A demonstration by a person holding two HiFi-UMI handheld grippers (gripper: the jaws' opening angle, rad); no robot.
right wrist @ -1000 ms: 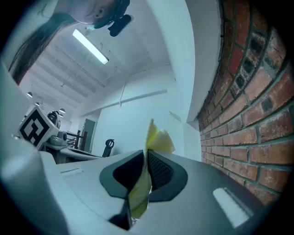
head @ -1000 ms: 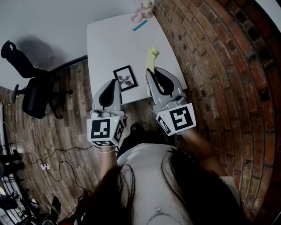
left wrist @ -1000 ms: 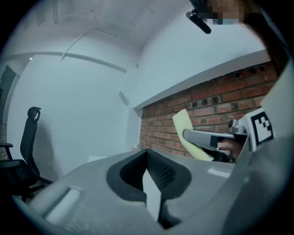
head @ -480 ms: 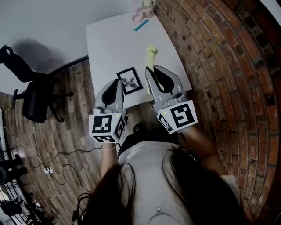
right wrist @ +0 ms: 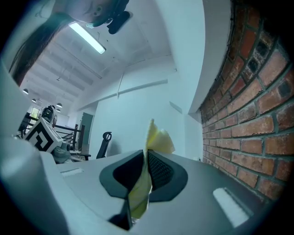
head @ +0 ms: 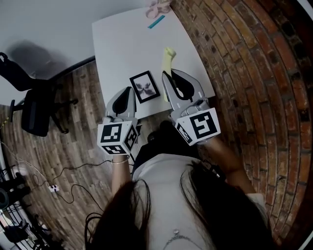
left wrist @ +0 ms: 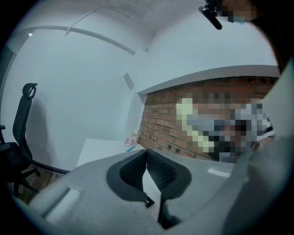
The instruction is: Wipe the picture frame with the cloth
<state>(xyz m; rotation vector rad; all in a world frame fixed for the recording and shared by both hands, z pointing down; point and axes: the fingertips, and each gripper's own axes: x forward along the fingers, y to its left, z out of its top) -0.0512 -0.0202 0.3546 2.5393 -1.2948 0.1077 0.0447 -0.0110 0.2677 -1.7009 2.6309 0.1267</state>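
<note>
A small black picture frame (head: 145,87) with a dark print lies flat near the front edge of the white table (head: 122,44). My left gripper (head: 129,91) hovers just left of the frame, its jaws shut with nothing between them (left wrist: 146,153). My right gripper (head: 166,76) is just right of the frame and is shut on a yellow cloth (head: 167,59). The cloth sticks out past its fingertips over the table. In the right gripper view the cloth (right wrist: 155,137) is pinched between the pads and pokes up above the right gripper (right wrist: 146,158).
A brick wall (head: 254,73) runs along the table's right side. At the table's far end lie a pink object (head: 159,7) and a teal strip (head: 156,21). A black office chair (head: 32,105) stands on the wooden floor to the left, with cables (head: 54,185) nearer me.
Both grippers have shifted a little near the table's front edge, and the left one has sunk. The cloth stays in the right gripper. The frame has not moved.
</note>
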